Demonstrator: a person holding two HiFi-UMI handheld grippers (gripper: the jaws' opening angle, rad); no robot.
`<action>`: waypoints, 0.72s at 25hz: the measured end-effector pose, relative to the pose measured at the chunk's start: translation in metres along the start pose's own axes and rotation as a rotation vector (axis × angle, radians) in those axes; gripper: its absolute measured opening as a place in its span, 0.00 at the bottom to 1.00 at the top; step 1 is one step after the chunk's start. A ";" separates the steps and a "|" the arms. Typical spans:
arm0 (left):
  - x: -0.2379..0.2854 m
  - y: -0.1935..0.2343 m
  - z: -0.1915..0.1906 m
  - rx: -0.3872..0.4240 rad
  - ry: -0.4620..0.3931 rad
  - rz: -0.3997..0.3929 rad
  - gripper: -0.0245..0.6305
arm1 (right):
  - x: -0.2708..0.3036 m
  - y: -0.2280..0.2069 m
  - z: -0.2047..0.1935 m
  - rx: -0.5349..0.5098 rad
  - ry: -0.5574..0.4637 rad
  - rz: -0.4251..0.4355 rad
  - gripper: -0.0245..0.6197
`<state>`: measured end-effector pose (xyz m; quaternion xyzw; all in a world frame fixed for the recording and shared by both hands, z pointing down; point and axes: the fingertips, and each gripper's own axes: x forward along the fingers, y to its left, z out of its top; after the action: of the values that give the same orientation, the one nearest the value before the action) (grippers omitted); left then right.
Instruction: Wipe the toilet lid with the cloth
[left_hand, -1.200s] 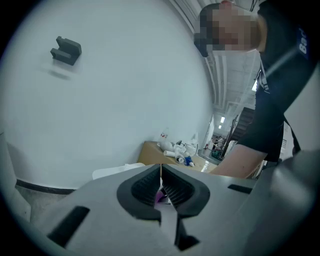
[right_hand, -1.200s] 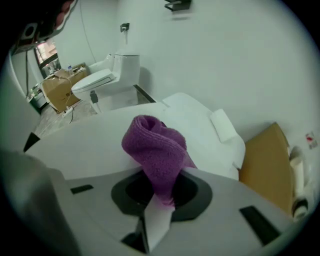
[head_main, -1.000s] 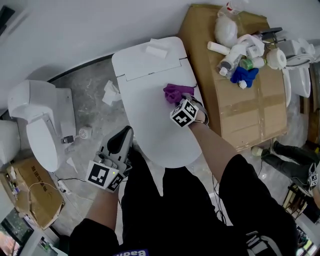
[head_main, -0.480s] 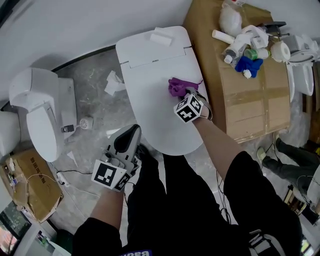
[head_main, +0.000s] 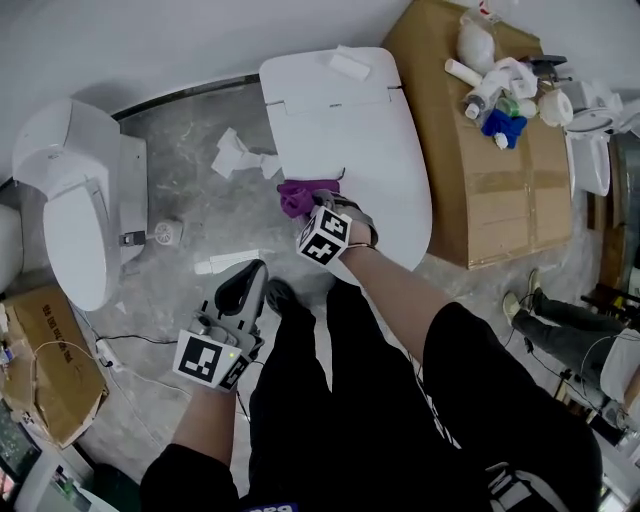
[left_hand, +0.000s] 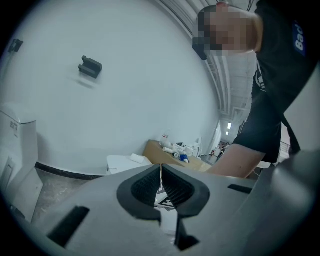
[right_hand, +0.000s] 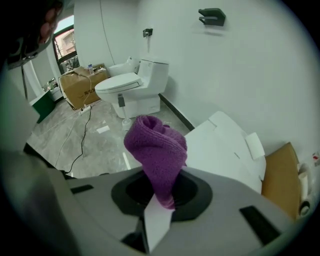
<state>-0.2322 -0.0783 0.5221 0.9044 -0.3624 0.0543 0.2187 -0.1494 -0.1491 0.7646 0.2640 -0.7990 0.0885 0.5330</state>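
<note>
The white toilet lid (head_main: 350, 140) lies closed in the head view. A bunched purple cloth (head_main: 299, 196) sits at the lid's left edge, partly over the floor. My right gripper (head_main: 312, 207) is shut on the cloth, pointing steeply down. In the right gripper view the cloth (right_hand: 157, 150) stands up between the jaws of the right gripper (right_hand: 160, 195), with the lid (right_hand: 220, 145) behind it. My left gripper (head_main: 253, 272) hangs over the floor in front of the bowl, apart from the lid. In the left gripper view its pads (left_hand: 161, 186) meet with nothing between them.
A second toilet (head_main: 70, 200) stands at the left. A cardboard box (head_main: 490, 170) with bottles and rags (head_main: 500, 90) flanks the toilet's right side. Crumpled paper (head_main: 240, 155) lies on the floor left of the lid. A folded white paper (head_main: 350, 63) rests on the tank.
My right gripper has carried the purple cloth from the lid's right side across to its left edge. The left gripper has shifted beside the bowl's front, still shut.
</note>
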 end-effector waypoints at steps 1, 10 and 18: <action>-0.005 0.001 -0.003 0.000 0.001 0.002 0.08 | 0.002 0.007 0.002 0.009 0.003 0.011 0.14; 0.000 -0.018 -0.011 -0.017 -0.035 0.036 0.08 | -0.004 -0.027 -0.086 0.119 0.057 -0.065 0.14; 0.054 -0.076 -0.019 0.005 -0.048 0.034 0.08 | -0.037 -0.090 -0.215 0.294 0.103 -0.154 0.14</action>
<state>-0.1398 -0.0552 0.5257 0.8995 -0.3829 0.0374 0.2069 0.0809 -0.1225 0.8084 0.3946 -0.7266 0.1769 0.5339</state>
